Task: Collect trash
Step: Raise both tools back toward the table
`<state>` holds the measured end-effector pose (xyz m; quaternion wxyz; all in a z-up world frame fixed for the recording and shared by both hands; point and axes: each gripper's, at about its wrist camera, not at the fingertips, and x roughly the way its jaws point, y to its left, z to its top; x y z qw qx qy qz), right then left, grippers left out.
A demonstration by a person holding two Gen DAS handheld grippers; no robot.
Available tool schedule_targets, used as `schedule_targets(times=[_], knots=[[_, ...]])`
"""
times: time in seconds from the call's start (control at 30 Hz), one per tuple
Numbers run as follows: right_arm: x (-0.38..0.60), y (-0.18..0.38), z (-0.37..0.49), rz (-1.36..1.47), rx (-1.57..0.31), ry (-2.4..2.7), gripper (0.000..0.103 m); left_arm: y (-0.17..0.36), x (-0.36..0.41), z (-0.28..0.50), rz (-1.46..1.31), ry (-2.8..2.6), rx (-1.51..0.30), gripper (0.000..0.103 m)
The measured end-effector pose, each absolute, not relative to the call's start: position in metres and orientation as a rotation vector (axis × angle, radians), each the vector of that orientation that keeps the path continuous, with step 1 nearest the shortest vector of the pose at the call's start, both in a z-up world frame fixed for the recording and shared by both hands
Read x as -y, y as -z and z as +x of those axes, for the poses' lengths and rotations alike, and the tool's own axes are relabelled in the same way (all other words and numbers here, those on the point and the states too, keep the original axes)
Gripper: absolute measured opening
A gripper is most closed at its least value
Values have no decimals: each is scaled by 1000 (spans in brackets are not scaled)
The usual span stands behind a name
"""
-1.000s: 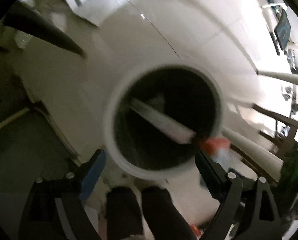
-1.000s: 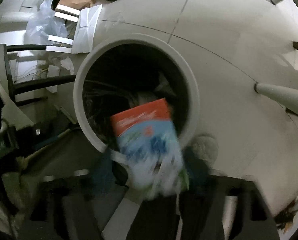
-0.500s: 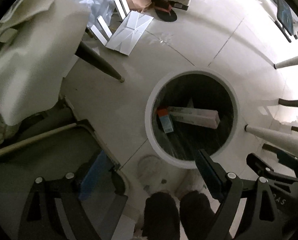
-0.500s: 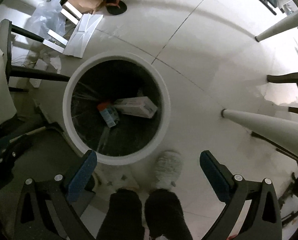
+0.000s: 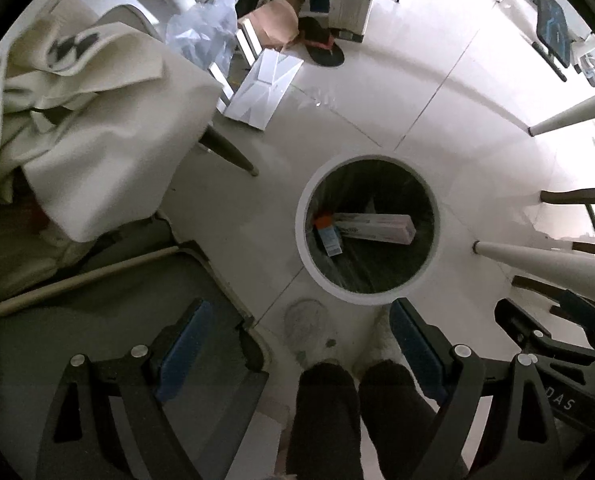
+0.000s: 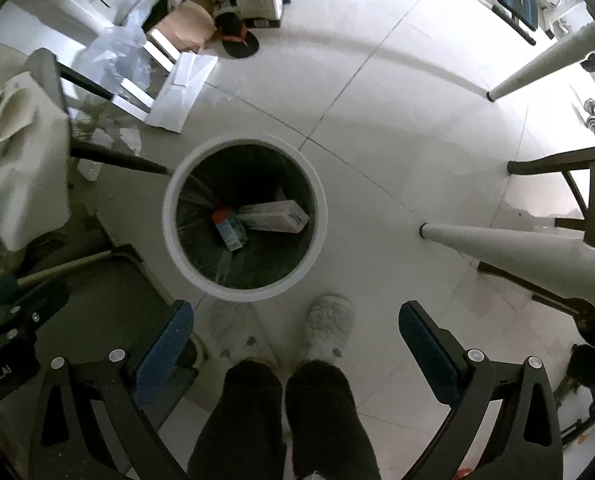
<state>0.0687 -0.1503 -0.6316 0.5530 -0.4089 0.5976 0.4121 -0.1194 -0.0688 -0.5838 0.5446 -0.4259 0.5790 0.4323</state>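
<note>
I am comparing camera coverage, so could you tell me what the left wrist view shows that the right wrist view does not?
Only the left wrist view shows the open left gripper and part of the other gripper's black frame at lower right. Only the right wrist view shows the open right gripper and a dumbbell at its right edge. Both share the white bin holding a long white box and a small orange-topped box, plus the black slipper.

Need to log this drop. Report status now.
Left gripper and right gripper: jaws open, empty. Long white carton and small orange-topped blue box lie inside round white bin. Nothing blocking the bin mouth.
</note>
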Motion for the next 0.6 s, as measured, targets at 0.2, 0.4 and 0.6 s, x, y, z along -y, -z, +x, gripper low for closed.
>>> schedule_targets(times=[0.2, 0.4, 0.6], knots=[[161, 556, 63, -930, -1435, -990, 103, 510, 78, -130, -1017, -1026, -1362, 91], [168, 456, 61, -845, -1467, -1004, 103, 423, 85, -131, -961, -1038, -1360, 91], [146, 363, 105, -727, -1454, -976, 103, 350, 59, -98, -858, -1067, -1288, 91]])
